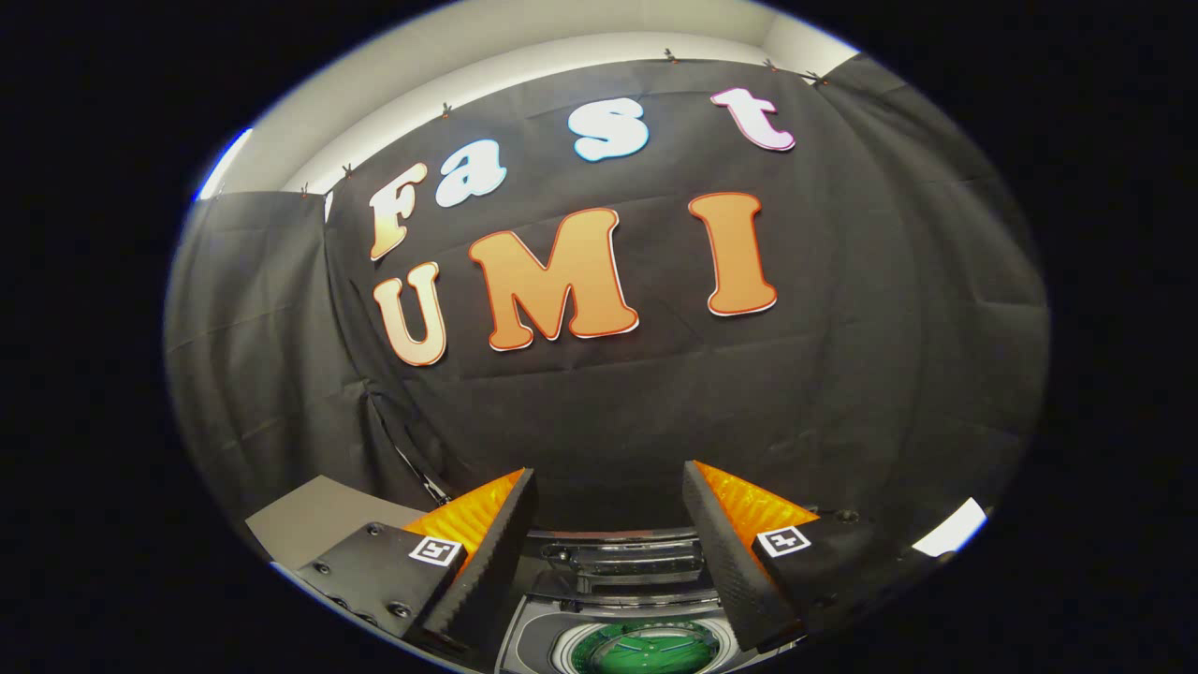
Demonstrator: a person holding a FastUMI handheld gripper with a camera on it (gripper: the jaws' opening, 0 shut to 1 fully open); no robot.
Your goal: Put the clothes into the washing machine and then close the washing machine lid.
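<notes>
Hovering above the washing machine (613,599) right now, gripper (608,524) aimed mostly at the booth's back wall with the machine tucked low between and just beyond the fingers (487,552). Claw spread wide, nothing between the pads, gripping nothing at all. Can see the machine's top panel and a round opening (641,648) showing something green inside, could be a garment already in the drum or just the tub itself, honestly can't tell. No loose clothes anywhere around the fingers, and can't make out the lid clearly either; some shiny dark bars behind the opening might be it standing open, but not sure.

So, guessing either the clothes are already in and the lid is next, or the pickup hasn't happened yet. Tips either way:

- Tilt down first. Pointing at the wall like this gives almost no read on the drum.
- If going for the lid, come at its free edge from behind and push it forward and down, slow near the end so it doesn't slam.
- Keep the wide spread so one finger can hook the edge, no need to pinch.
- Watch for fabric hanging over the rim before closing.
</notes>
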